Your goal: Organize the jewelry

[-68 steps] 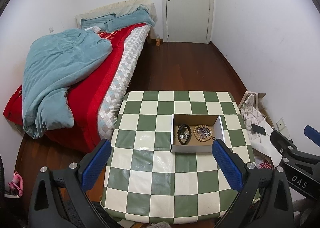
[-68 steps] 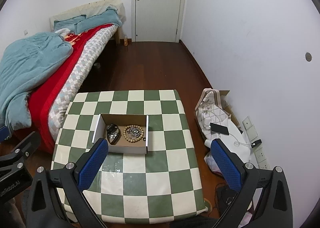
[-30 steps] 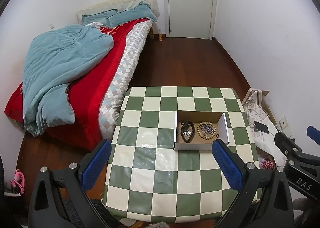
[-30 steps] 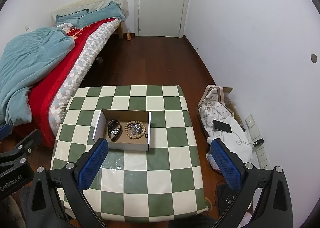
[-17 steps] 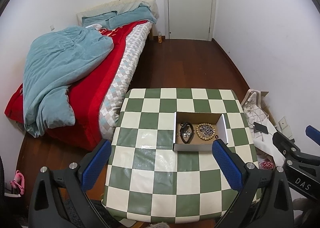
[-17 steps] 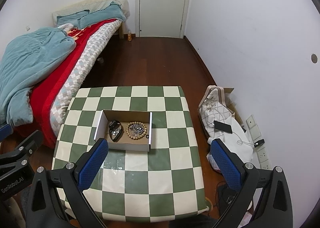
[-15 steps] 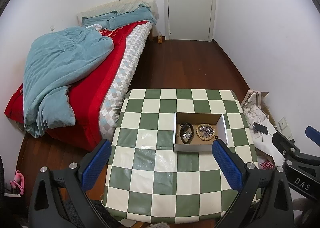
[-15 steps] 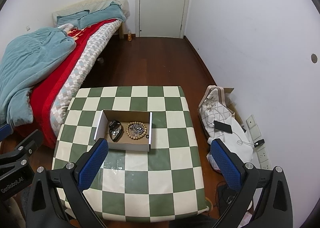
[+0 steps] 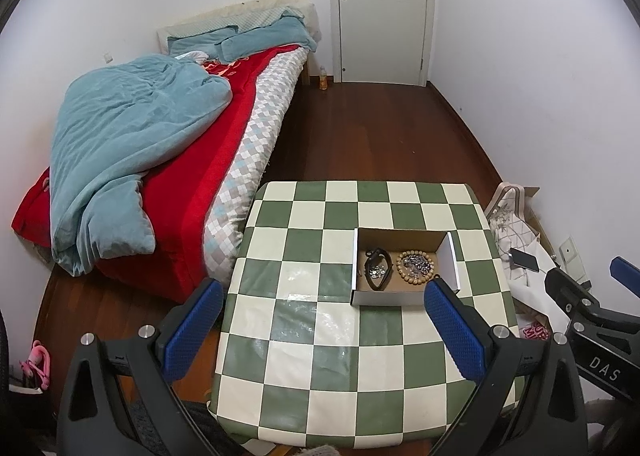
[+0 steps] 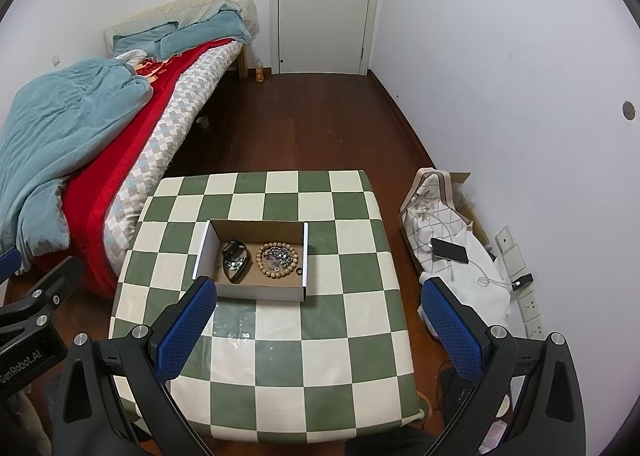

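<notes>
Both claws, left (image 9: pixel 322 326) and right (image 10: pixel 316 320), hang spread and empty above the desk (image 10: pixel 280 336), barely shifted over two seconds; jewelry in the box (image 10: pixel 256 292) remains untouched.

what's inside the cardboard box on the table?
In the cardboard box: a dark dish of small silvery pieces, a wooden bead bracelet ringing a metal tangle, and a small dark ring. The near wall hides the floor strip behind it.
</notes>
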A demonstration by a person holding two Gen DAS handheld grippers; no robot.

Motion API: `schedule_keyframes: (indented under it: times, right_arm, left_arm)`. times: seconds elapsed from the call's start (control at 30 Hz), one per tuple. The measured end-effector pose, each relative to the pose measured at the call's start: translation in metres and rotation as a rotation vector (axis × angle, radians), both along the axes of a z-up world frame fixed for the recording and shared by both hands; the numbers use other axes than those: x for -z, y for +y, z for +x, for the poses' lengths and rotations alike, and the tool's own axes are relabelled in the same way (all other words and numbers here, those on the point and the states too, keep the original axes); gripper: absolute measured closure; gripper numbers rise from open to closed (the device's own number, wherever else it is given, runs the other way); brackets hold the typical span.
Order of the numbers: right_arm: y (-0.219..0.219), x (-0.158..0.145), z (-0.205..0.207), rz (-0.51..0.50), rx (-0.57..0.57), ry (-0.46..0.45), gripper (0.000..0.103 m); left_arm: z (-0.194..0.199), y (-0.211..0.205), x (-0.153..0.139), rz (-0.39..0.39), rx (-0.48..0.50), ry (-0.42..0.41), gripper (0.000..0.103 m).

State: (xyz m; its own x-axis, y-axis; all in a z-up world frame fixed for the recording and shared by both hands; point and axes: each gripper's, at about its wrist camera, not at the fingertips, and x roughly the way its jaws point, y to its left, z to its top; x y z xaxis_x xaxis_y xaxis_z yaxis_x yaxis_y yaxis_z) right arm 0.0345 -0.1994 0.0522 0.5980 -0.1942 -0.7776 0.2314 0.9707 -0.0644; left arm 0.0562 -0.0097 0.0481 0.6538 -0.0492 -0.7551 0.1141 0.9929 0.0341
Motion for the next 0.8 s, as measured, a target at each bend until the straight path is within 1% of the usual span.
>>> schedule_keyframes:
  times: [0.8]
  right_arm:
    - [0.0004, -0.0014, 0.0001, 0.000, 0.000, 0.001, 0.000]
  left_arm:
    - [-0.0009, 0.0034, -0.0024, 0.002, -0.003, -0.009, 0.000]
